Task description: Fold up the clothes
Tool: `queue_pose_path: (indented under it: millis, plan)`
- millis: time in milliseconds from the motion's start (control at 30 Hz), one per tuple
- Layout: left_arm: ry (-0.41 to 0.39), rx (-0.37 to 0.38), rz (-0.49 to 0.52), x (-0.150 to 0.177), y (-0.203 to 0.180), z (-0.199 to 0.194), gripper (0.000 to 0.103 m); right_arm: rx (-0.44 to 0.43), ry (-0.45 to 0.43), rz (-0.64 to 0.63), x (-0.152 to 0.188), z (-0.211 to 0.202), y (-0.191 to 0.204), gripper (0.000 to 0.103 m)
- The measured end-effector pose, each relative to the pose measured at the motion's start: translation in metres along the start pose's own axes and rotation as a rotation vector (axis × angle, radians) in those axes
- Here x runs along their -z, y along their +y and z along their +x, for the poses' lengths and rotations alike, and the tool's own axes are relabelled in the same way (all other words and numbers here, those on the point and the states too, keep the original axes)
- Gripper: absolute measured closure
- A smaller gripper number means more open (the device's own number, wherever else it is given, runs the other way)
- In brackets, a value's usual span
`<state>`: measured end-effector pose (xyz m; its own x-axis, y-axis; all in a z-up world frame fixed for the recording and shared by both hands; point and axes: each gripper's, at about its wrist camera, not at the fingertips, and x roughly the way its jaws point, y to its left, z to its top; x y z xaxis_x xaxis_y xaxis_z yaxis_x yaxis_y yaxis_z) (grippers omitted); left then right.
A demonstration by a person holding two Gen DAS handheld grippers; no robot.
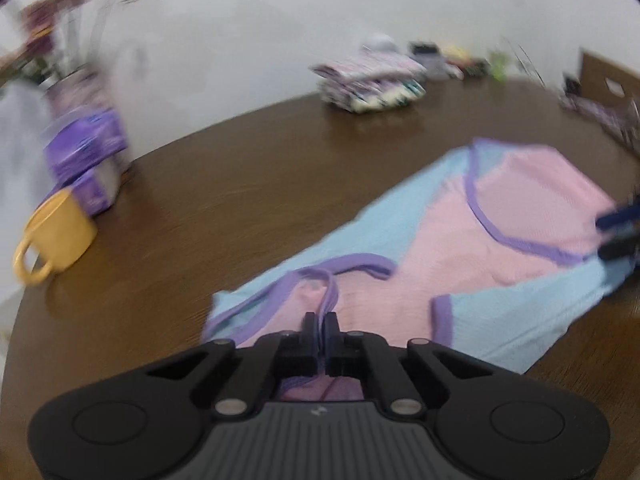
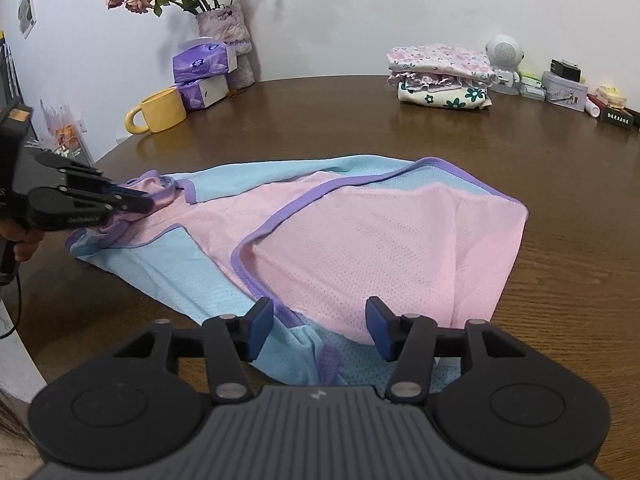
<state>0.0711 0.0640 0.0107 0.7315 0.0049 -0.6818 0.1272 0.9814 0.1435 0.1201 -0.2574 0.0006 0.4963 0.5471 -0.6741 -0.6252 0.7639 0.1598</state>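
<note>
A pink and light-blue mesh garment (image 2: 360, 240) with purple trim lies partly folded on the round brown table (image 2: 360, 120). My left gripper (image 1: 322, 320) is shut on a purple trimmed edge at the garment's near end. In the right wrist view the left gripper (image 2: 136, 202) pinches that trim at the cloth's left end, with a hand behind it. My right gripper (image 2: 320, 312) stands open over the garment's near edge; cloth lies between its blue pads (image 2: 262, 320) and they do not press on it. The left wrist view is blurred and shows the right gripper (image 1: 618, 232) at its right edge.
A yellow mug (image 2: 160, 111), purple tissue packs (image 2: 202, 72) and a vase of flowers (image 2: 228, 28) stand at the table's far left. Folded clothes (image 2: 440, 76) are stacked at the back, beside a white round gadget (image 2: 502, 56) and small tins (image 2: 564, 86).
</note>
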Motion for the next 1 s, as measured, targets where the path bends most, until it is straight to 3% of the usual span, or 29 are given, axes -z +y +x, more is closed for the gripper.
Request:
queue_pose_path:
  millis: [200,433,767,867,933,1000]
  plan:
    - [-0.054,-0.074,-0.241,0.025,0.062,-0.036,0.102,0.005,0.004,0.013,0.006,0.006,-0.002,0.051]
    - [-0.044,-0.144,-0.499,0.055,0.130,-0.041,0.101,0.021,-0.009,-0.015,0.010,0.008,0.003,0.045]
    - [-0.043,-0.148,-0.602,0.070,0.171,-0.035,0.099,0.053,0.001,-0.055,0.010,0.012,0.014,0.036]
    - [-0.033,-0.139,-0.614,0.071,0.174,-0.031,0.088,0.064,0.003,-0.064,0.011,0.013,0.016,0.034]
    - [-0.050,-0.157,-0.605,0.069,0.171,-0.037,0.067,0.070,0.006,-0.064,0.011,0.013,0.017,0.034]
    - [-0.082,-0.184,-0.577,0.063,0.167,-0.047,0.062,0.068,0.007,-0.058,0.010,0.012,0.017,0.033]
